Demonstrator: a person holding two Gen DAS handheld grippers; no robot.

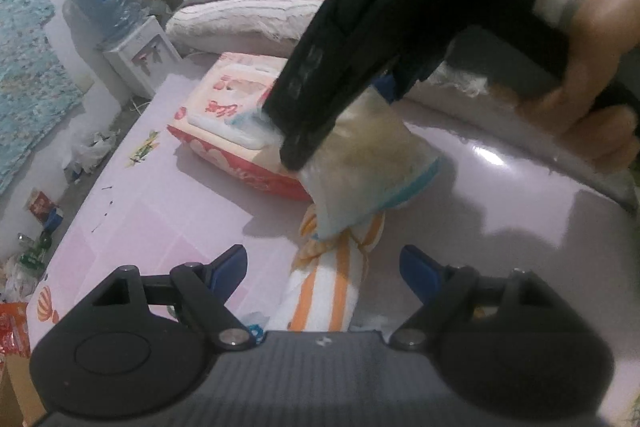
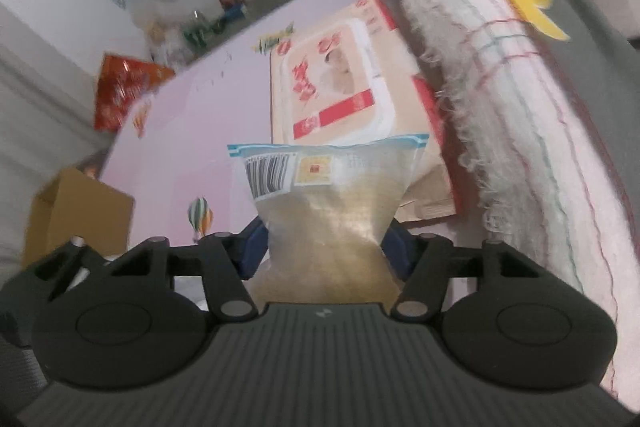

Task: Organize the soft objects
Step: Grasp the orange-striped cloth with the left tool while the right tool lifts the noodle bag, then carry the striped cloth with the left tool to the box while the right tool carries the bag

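Note:
My right gripper is shut on a clear plastic bag of beige soft stuff with a blue top edge and a barcode label. In the left wrist view the same bag hangs from the right gripper above the pink table. Under the bag lies a white cloth with orange stripes, between the fingers of my left gripper, which is open and empty. A red and white wet-wipe pack lies behind the bag; it also shows in the right wrist view.
A folded white fringed blanket lies to the right of the pack, with a yellow clip on grey bedding. A brown cardboard box and a red packet sit off the table's left. A water dispenser stands at the wall.

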